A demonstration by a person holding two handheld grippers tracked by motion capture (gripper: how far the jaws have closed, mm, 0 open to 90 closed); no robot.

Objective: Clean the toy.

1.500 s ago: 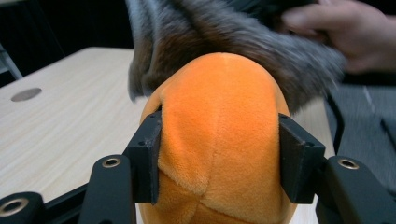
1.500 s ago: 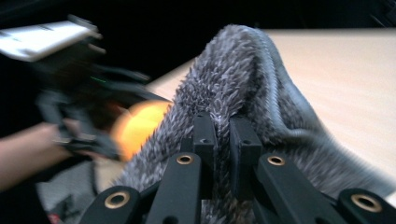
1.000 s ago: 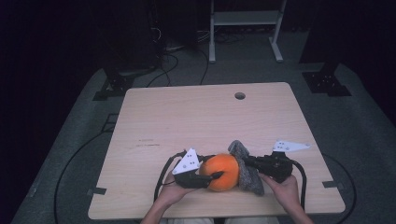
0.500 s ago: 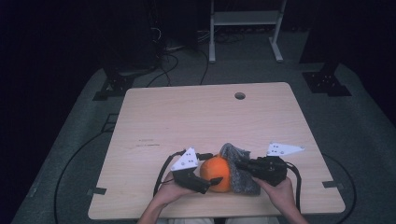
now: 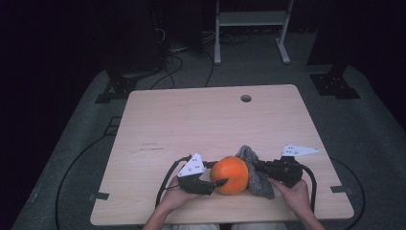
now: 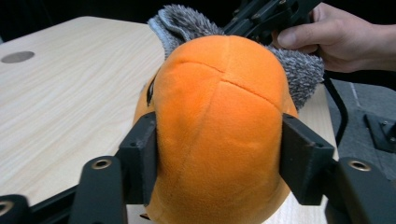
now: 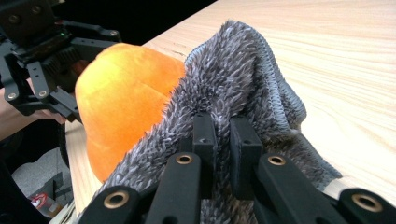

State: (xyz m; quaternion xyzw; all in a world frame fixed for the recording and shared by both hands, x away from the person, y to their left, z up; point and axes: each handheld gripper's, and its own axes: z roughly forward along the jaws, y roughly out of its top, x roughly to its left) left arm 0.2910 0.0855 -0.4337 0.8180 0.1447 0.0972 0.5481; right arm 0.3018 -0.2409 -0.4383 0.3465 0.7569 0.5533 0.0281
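Note:
A round orange plush toy (image 5: 231, 175) (image 6: 219, 116) (image 7: 123, 107) sits near the table's front edge. My left gripper (image 5: 218, 175) (image 6: 219, 144) holds it from the left, one pad pressed into each side; its jaws have just been closing on it. A grey fuzzy cloth (image 5: 256, 172) (image 6: 299, 70) (image 7: 233, 88) drapes over the plush's right side. My right gripper (image 5: 257, 168) (image 7: 223, 135) comes in from the right and is shut on a fold of that cloth.
The light wooden table (image 5: 201, 124) has a round cable hole (image 5: 246, 98) near its far edge. Cables (image 5: 165, 184) trail from both grippers over the front edge. A white metal stand (image 5: 249, 19) is on the dark floor beyond the table.
The left jaws stood wider around the plush half a second ago and now press on it. The plush and cloth shifted slightly left, then back right.

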